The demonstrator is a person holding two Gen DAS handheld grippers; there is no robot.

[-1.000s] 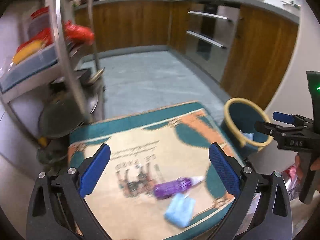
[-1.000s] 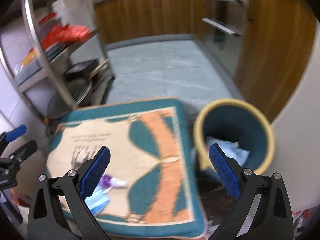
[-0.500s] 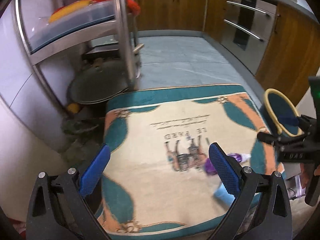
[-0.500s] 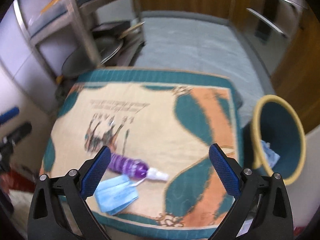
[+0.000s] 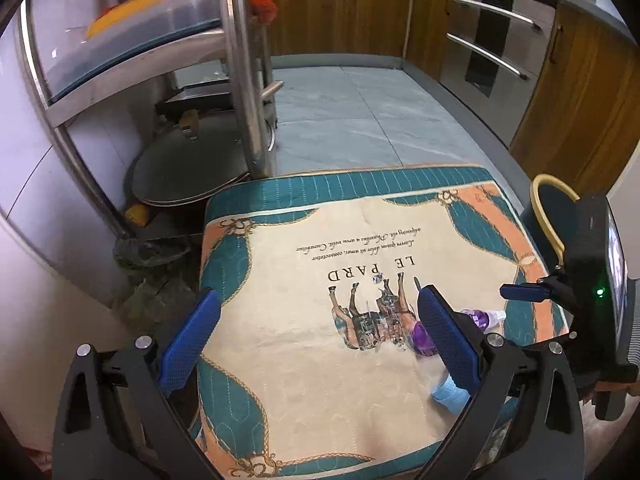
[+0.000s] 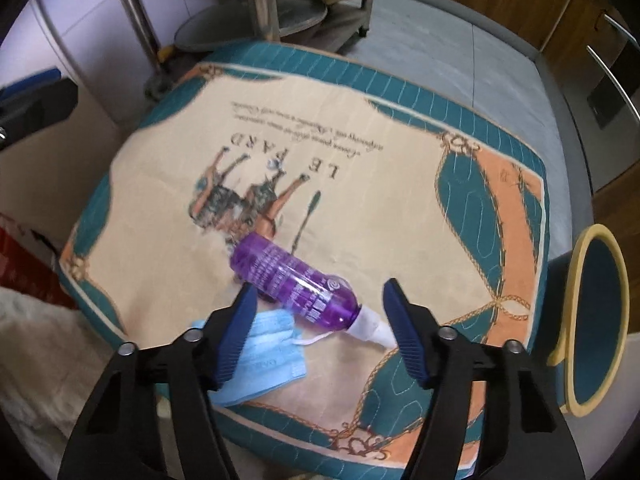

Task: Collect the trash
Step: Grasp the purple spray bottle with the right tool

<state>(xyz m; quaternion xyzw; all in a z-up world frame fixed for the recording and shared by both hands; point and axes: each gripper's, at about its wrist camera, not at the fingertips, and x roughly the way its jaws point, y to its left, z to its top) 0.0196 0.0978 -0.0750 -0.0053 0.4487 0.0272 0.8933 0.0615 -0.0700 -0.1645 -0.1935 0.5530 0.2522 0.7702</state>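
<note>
The teal bin (image 6: 592, 320) with a yellow rim stands right of the quilted surface (image 6: 360, 184), its contents out of sight. A purple bottle (image 6: 294, 284) lies at the near edge, beside a blue mask (image 6: 260, 364) partly hidden by the right gripper (image 6: 318, 334), spread wide and empty. The left gripper (image 5: 320, 340), also apart, holds nothing.

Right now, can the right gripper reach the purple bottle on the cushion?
Probably yes. The right gripper is open just above the purple bottle, which lies flat on the cushion. Nothing lies over the bottle; the blue mask lies beside it.
</note>
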